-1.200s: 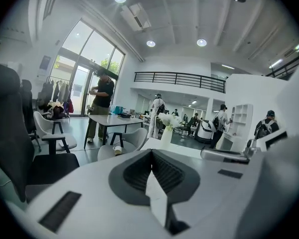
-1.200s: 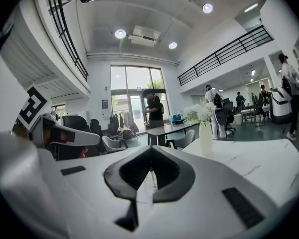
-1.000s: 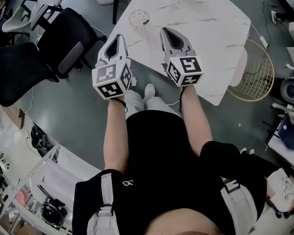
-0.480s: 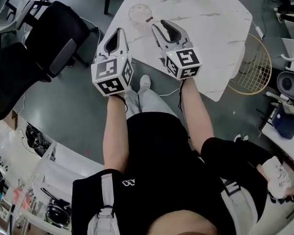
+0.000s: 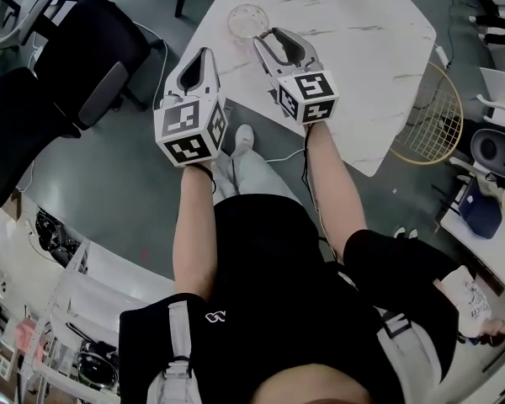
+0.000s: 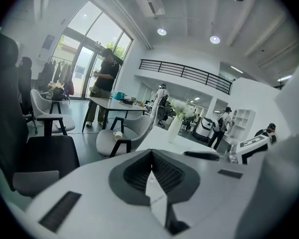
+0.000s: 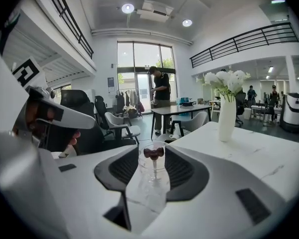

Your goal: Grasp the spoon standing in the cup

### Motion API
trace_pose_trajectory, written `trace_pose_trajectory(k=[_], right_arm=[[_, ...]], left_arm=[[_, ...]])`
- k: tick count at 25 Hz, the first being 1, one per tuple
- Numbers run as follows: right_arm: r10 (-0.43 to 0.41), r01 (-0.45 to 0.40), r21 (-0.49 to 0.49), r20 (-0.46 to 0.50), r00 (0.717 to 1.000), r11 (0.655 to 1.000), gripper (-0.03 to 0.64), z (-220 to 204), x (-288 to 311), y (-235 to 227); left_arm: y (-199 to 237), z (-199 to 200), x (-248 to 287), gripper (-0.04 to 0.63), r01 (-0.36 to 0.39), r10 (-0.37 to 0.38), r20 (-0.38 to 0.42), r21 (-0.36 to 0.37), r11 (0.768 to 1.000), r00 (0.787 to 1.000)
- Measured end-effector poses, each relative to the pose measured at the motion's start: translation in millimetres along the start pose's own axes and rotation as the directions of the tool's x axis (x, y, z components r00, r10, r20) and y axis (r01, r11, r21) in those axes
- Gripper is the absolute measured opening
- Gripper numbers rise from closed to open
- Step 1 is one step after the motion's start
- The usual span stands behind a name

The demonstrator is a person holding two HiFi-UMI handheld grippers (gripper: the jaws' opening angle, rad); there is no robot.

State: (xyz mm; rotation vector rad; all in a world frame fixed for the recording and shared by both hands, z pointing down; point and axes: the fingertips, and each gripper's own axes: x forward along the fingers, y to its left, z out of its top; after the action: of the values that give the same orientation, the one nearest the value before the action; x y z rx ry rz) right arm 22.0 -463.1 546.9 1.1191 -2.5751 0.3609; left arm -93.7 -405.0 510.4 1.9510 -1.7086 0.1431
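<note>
Nearest the person, the left gripper (image 5: 204,57) hangs over the near left edge of the white marble table (image 5: 362,49). Its jaws are pressed together at the tips with nothing between them, and it points past the cup rather than at it. The right gripper (image 5: 271,40) is farther forward over the tabletop and is plainly the nearer of the two to the work. Its jaws are opening and stand wide apart, gripping nothing. Straight ahead of it stands the clear cup (image 7: 153,180), which in the right gripper view sits centred in the gap between the two jaw tips. From above, the cup shows just beyond those tips and a little toward the person's left. The spoon (image 7: 154,154) stands upright in the cup, its thin stem near vertical and its dark brown top at about rim height. Its long axis therefore runs across the line on which the jaws close, which looks like a fair set-up for pinching the top from either side. Whether the tips have already reached the cup's wall is hard to judge through the wide-angle lens; they probably sit just short of it, so a short straight advance seems called for. Farther back on the table stands a white vase of flowers (image 7: 225,114), well clear of the approach.
</note>
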Motion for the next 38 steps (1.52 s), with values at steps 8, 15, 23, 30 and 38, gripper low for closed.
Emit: trace_pose_trajectory(k=[8, 15, 23, 30, 38], right_arm=[[-0.043, 0.043, 0.003, -0.020, 0.999, 0.999, 0.142, -10, 7, -1], [-0.057, 0.057, -0.005, -0.002, 0.998, 0.998, 0.129, 5, 1, 0], [-0.055, 0.053, 0.032, 0.068, 0.996, 0.998, 0.127, 38, -11, 0], [-0.087, 0.078, 0.070, 0.135, 0.987, 0.994, 0.127, 72, -28, -5], [-0.143, 0.122, 0.106, 0.218, 0.965, 0.987, 0.127, 109, -54, -12]], left_arm=[[9, -4, -3, 0.014, 0.002, -0.002, -0.009, -0.010, 1.000, 1.000], [10, 2, -9, 0.014, 0.005, -0.005, -0.001, -0.015, 1.000, 1.000], [-4, 22, -9, 0.014, 0.043, -0.043, 0.039, 0.002, 0.999, 0.998], [-20, 45, -7, 0.014, 0.081, -0.082, 0.081, 0.015, 0.997, 0.993], [-42, 79, -7, 0.014, 0.126, -0.132, 0.146, 0.050, 0.991, 0.980]])
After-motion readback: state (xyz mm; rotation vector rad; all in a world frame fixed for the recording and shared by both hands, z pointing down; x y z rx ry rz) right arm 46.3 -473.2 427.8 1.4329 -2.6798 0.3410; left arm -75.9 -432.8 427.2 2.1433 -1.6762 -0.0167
